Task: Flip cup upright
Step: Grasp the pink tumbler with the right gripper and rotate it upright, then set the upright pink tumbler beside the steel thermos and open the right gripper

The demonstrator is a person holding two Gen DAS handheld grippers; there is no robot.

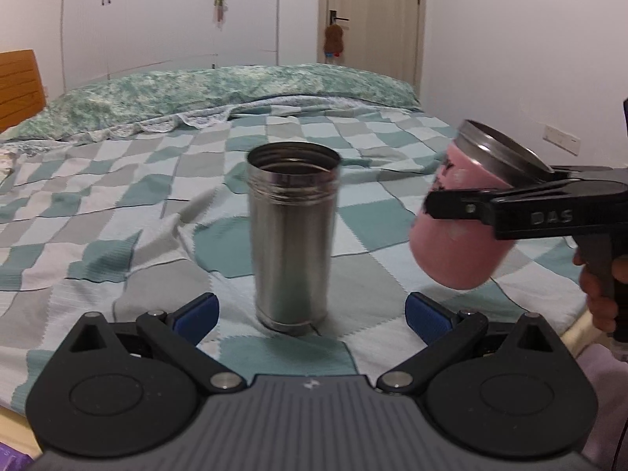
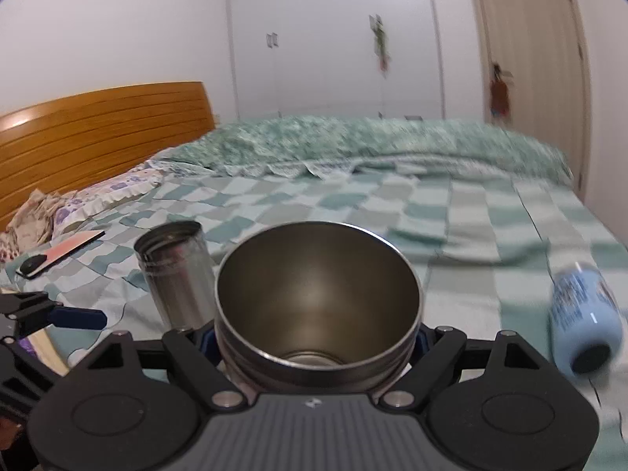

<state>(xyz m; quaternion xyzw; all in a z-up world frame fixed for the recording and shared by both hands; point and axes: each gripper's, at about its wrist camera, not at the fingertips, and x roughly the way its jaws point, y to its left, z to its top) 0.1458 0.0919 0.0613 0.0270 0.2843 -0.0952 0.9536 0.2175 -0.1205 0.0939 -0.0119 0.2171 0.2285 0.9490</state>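
A tall steel cup (image 1: 291, 235) stands upright on the checked bedspread, mouth up; it also shows in the right wrist view (image 2: 176, 274). My left gripper (image 1: 312, 316) is open just in front of its base, not touching it. My right gripper (image 2: 314, 343) is shut on a pink cup (image 1: 461, 231) with a steel rim, held in the air, tilted, mouth up; its steel inside (image 2: 318, 294) fills the right wrist view. A light blue cup (image 2: 586, 322) lies on its side on the bed at the right.
The bed (image 1: 117, 212) carries a green quilt (image 1: 235, 90) at the back and pillows (image 2: 98, 196) by the wooden headboard (image 2: 98, 137). A phone (image 2: 59, 257) lies on the bed at the left. The bed's near edge runs close to me.
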